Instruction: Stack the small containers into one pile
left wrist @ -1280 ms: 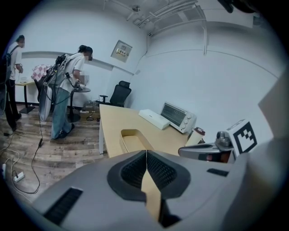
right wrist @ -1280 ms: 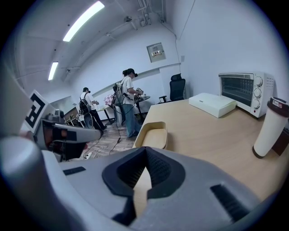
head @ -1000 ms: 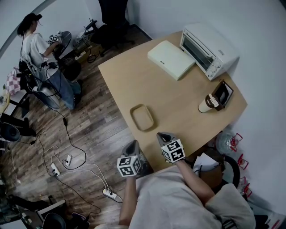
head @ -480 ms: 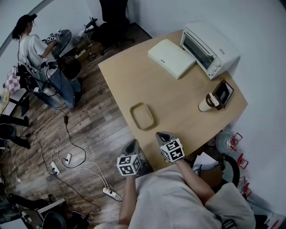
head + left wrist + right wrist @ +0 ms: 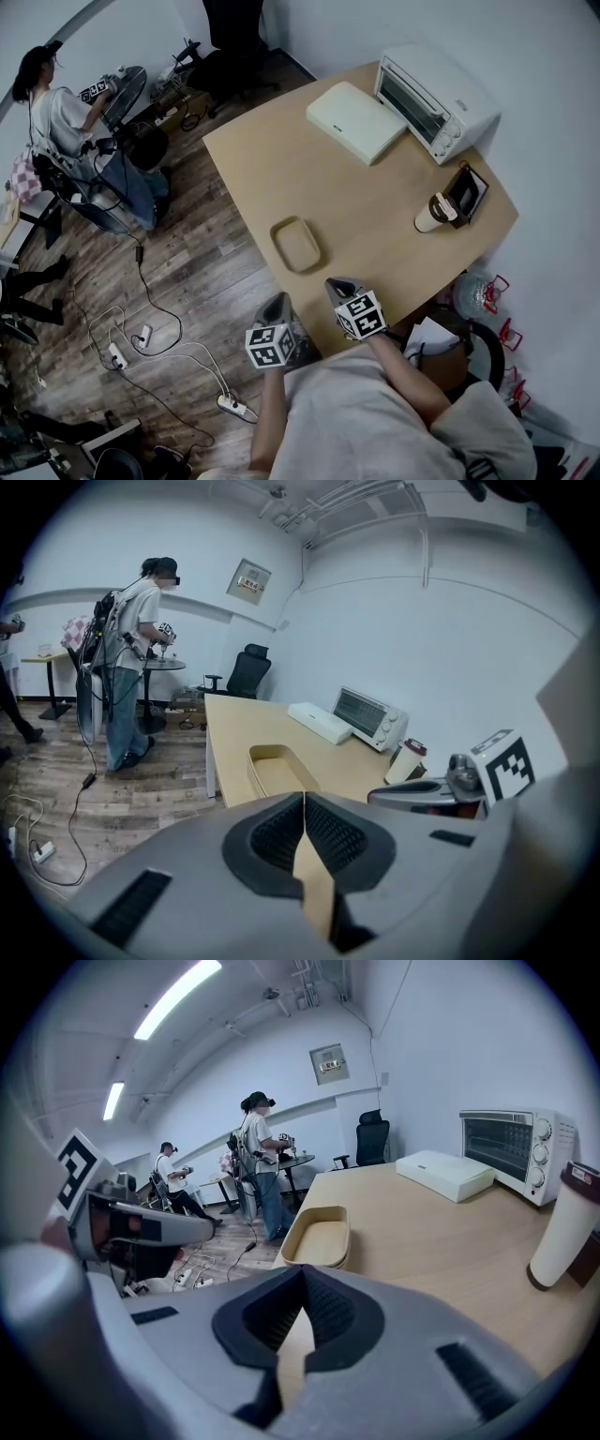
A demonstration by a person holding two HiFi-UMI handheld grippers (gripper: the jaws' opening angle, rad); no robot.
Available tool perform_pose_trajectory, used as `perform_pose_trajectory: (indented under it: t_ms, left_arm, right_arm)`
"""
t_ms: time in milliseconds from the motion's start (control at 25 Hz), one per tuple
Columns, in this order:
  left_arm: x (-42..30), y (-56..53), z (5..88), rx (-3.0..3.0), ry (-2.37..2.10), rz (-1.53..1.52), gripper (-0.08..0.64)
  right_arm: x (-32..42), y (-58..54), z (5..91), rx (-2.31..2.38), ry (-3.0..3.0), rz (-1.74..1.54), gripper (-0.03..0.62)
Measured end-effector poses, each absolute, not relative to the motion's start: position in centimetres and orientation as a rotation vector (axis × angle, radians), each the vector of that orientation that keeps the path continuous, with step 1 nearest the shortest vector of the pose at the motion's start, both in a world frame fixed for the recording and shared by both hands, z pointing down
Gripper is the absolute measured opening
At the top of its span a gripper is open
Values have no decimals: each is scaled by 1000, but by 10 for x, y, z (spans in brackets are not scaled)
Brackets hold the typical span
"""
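We are finding no print we can read: the wall plaque [image 5: 249,580] is too small, and only black-and-white square markers are showing on the gripper cubes [image 5: 272,347]. We are holding the left gripper [image 5: 278,302] and the right gripper [image 5: 340,286] side by side at the near edge of the light wooden table [image 5: 375,202], both sets of fingers clenched on nothing. The tan oval shallow container [image 5: 297,246], a second rim showing beneath it, is sitting just ahead of us, close to the table's left edge. Bare tabletop is lying open beyond it. The flat white rectangular box [image 5: 357,121], white toaster oven [image 5: 433,98] and lidded white cup [image 5: 433,215] are standing well apart from it, toward the far and right edges.
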State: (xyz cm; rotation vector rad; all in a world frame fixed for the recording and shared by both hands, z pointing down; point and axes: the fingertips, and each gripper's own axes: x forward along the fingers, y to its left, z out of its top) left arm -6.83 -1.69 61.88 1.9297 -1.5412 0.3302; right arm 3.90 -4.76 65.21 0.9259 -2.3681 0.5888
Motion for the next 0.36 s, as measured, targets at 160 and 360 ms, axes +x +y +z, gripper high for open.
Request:
perform_pose_trajectory:
  t_ms: [160, 360]
  left_arm:
    - [-63, -18, 619, 1936, -1535, 334, 6]
    - [-60, -16, 620, 1936, -1523, 345, 6]
  right_arm:
    - [40, -48, 651, 918, -2374, 585, 2]
    - [35, -40, 657, 875, -2370, 594, 2]
